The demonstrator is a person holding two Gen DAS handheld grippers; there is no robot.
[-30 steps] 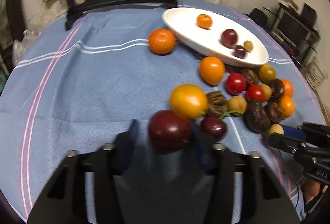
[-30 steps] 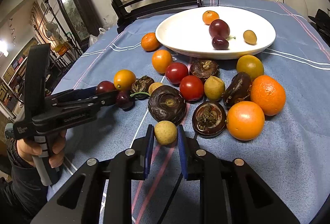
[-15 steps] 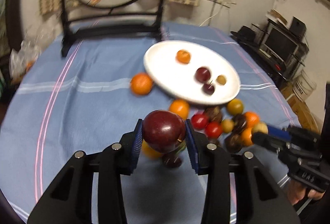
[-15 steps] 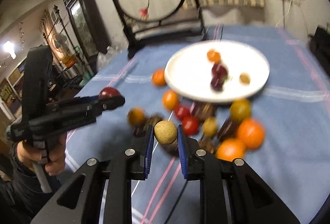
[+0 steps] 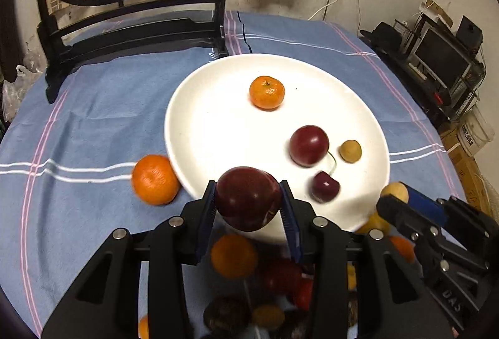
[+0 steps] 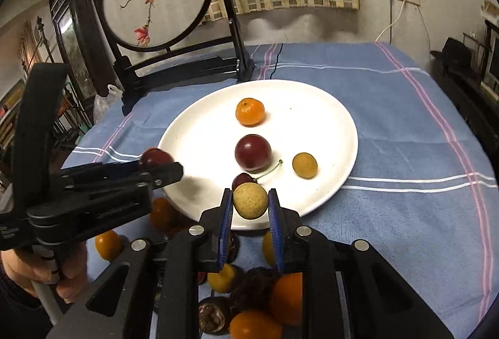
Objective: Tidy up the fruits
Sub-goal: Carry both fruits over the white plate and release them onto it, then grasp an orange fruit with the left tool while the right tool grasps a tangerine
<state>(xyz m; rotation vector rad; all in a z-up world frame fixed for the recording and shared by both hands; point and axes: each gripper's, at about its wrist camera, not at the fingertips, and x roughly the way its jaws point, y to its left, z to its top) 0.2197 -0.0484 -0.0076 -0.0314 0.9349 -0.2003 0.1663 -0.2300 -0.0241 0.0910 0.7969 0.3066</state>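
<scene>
A round table covered in a blue cloth (image 5: 103, 120) with pink and white stripes holds a large white plate (image 5: 212, 133). Both handheld grippers hang over the plate's near rim, each carrying fruit.

The left gripper (image 5: 248, 208) is clamped on a dark red plum (image 5: 248, 198), its blue pads pressing the fruit's two sides. The right gripper (image 6: 250, 211) is clenched on a small tan longan (image 6: 250, 200) — held the same way, between blue pads. From the right wrist view, the left gripper sits just to the left, gripped by a person's hand (image 6: 46, 270) (only partly visible at the frame edge).

Four fruits already rest on the plate: a small mandarin (image 5: 267, 92) toward the far side, a second dark red plum (image 5: 308, 145) near the middle, a second tan longan (image 5: 351, 151) just beside that plum, and a stemmed cherry (image 5: 325, 190) closer to the near rim.

An orange (image 5: 154, 180) sits on the cloth, touching or nearly touching the plate's left edge. Below the grippers, a blurred cluster of oranges, red fruits and dark brown fruits (image 6: 249, 304) lies on the cloth.
</scene>
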